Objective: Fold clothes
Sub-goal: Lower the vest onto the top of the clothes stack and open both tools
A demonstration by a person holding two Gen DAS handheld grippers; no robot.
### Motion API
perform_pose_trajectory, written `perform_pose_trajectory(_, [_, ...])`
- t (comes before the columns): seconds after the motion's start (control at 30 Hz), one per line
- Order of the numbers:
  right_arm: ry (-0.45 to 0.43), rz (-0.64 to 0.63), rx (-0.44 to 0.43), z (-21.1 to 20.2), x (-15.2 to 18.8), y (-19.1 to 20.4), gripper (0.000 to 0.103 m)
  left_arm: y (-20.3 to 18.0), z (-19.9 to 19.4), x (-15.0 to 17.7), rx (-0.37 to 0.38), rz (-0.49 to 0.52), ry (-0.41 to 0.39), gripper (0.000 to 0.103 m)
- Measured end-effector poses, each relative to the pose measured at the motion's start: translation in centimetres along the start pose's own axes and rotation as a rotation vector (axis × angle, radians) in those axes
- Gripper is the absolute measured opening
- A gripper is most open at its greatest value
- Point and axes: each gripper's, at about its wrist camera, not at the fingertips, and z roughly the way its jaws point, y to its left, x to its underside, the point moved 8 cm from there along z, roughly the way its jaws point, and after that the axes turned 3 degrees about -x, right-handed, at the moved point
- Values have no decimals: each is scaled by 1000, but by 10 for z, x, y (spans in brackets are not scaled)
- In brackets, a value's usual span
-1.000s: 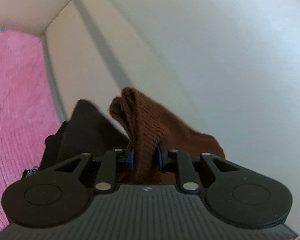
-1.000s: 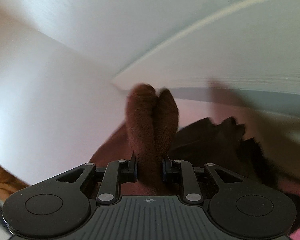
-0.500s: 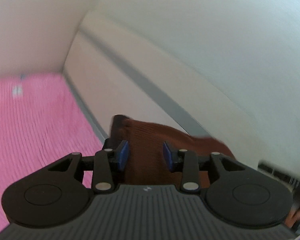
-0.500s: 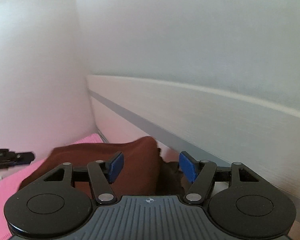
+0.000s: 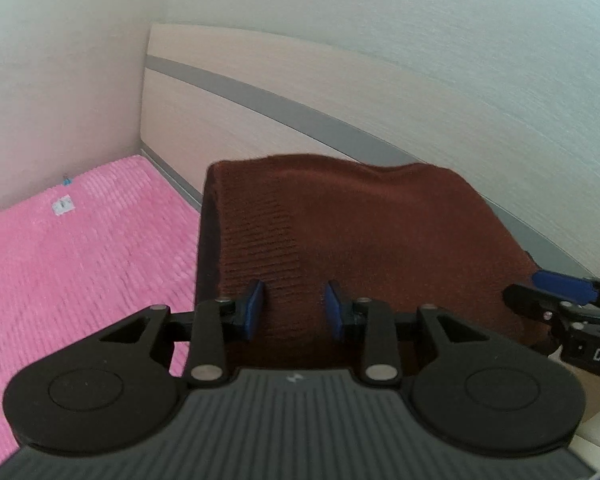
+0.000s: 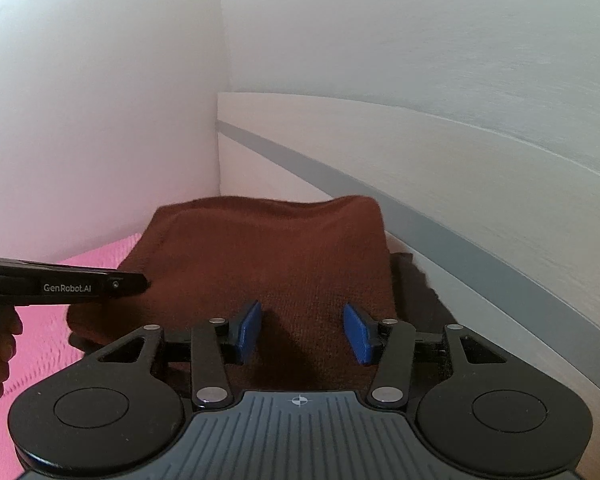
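Fingers of both the left gripper (image 5: 294,309) and right gripper (image 6: 304,332) stand parted, jaws having just closed slightly, gripping nothing; the brown sweater (image 5: 364,240) lies folded mid-frame against the headboard (image 5: 260,120), apparently finished.

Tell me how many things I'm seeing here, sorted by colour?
Brown: 1, the knitted garment
Pink: 1, the bedspread
Black with blue pads: 2, the left claw and the right claw, both open
Pale wood with a grey stripe: 1, the headboard
Total: 5
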Motion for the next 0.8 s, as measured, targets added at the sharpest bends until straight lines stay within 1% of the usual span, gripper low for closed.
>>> perform_pose_trajectory(0.07, [27, 23, 1, -13, 2, 1, 51, -2, -13, -1, -22, 2, 2, 29])
perform_pose_trajectory(0.13, [56, 46, 11, -25, 5, 3, 66, -2, -23, -3, -44, -5, 10, 29])
perform_pose_trajectory(0.17, [63, 55, 17, -31, 7, 3, 75, -4, -33, -3, -53, -10, 15, 30])
perform_pose_trajectory(0.23, [68, 61, 27, -43, 4, 7, 75, -4, -50, 1, -71, -23, 27, 31])
perform_pose_trajectory(0.27, [74, 64, 31, -47, 3, 9, 75, -5, -68, 4, -76, -29, 30, 32])
perform_pose_trajectory(0.33, [95, 76, 35, -57, 3, 12, 75, -9, -89, 11, -82, -34, 44, 37])
perform_pose_trajectory(0.43, [101, 97, 37, -79, 3, 16, 76, -13, -116, 21, -84, -40, 59, 38])
perform_pose_trajectory(0.53, [111, 108, 43, -91, 4, 21, 77, -14, -135, 27, -96, -37, 59, 40])
perform_pose_trajectory(0.63, [115, 102, 53, -101, 6, 26, 91, -14, -151, 33, -106, -30, 62, 41])
perform_pose_trajectory(0.8, [124, 99, 42, -117, 10, 39, 91, -14, -177, 42, -133, -13, 53, 42])
